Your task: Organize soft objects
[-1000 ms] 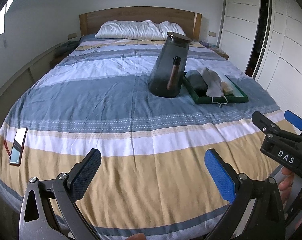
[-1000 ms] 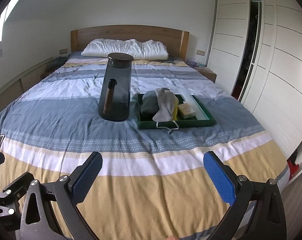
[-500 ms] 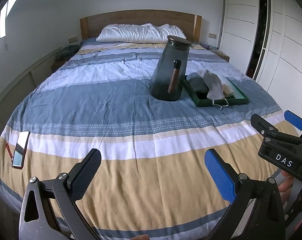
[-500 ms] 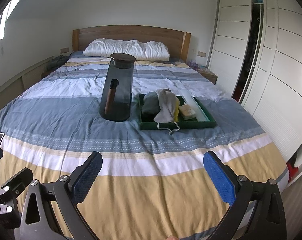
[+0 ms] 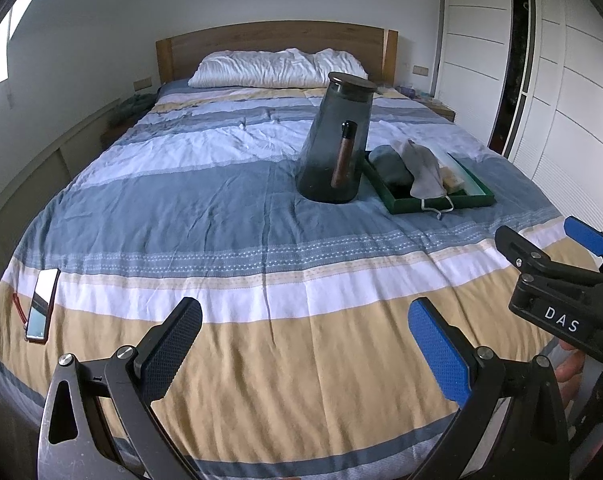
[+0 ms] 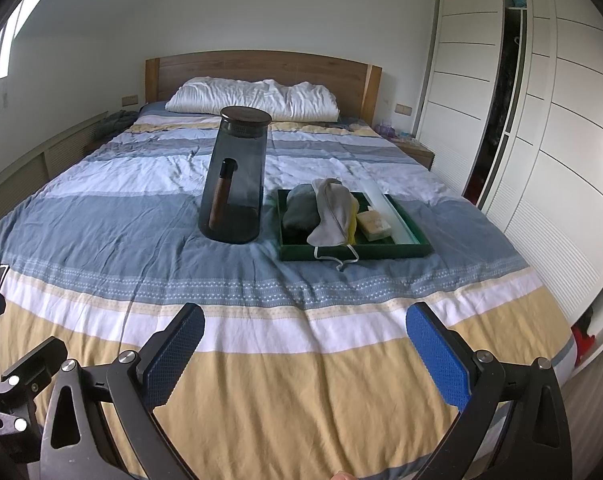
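A green tray [image 6: 417, 246] [image 5: 479, 200] sits mid-bed and holds a dark grey soft bundle [image 6: 301, 210] [image 5: 391, 168], a pale grey cloth pouch [image 6: 333, 216] [image 5: 423, 170] with a cord hanging over the rim, something yellow under it, and a tan block [image 6: 375, 224]. A tall smoky glass jar [image 6: 235, 176] [image 5: 335, 140] with a dark lid stands just left of the tray. My left gripper [image 5: 305, 354] and right gripper [image 6: 305, 354] are both open and empty, above the bed's foot, well short of the tray.
The striped bed [image 6: 141, 216] fills the view, with a white pillow [image 6: 253, 98] and wooden headboard at the far end. A phone [image 5: 41, 306] lies near the left bed edge. White wardrobe doors [image 6: 541, 120] line the right wall. The right gripper shows in the left wrist view [image 5: 557, 280].
Both grippers have pulled back and risen slightly; the jar and tray look a little farther off. Nothing on the bed has moved.
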`<state>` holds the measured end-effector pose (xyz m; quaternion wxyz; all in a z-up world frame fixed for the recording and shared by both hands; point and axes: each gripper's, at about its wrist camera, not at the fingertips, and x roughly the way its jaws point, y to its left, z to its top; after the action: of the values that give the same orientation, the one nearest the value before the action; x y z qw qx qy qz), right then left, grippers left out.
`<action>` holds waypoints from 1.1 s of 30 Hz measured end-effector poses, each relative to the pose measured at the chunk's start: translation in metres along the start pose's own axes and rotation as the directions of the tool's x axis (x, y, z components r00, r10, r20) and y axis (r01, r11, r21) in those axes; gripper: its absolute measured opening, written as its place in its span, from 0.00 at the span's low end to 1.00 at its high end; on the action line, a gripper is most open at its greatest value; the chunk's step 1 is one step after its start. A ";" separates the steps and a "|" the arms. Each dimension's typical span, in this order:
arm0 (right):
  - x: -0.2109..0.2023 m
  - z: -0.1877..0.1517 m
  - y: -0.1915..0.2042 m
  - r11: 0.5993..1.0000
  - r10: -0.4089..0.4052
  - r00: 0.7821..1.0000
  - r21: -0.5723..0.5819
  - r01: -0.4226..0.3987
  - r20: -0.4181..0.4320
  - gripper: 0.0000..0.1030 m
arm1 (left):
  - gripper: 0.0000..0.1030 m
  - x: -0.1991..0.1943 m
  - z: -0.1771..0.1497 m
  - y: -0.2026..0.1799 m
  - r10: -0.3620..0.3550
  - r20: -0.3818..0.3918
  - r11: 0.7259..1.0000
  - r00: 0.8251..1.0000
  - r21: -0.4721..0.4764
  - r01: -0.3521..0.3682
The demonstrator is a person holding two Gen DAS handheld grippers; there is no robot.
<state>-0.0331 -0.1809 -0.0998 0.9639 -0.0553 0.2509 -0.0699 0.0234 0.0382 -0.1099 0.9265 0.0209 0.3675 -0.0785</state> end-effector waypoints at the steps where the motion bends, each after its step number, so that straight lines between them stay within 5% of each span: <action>1: 0.000 0.000 0.000 1.000 0.000 1.000 0.000 0.000 0.000 1.00 | 0.98 0.000 0.000 -0.001 -0.001 0.000 1.000 1.000 0.001 0.001; 33: -0.006 0.002 -0.005 1.000 -0.006 1.000 -0.009 0.006 0.029 1.00 | 0.98 -0.018 0.009 0.001 0.043 0.093 0.999 0.995 -0.018 -0.041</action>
<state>-0.0374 -0.1849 -0.0943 0.9670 -0.0613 0.2369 -0.0709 0.0169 0.0405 -0.0907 0.9441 0.0173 0.3241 -0.0569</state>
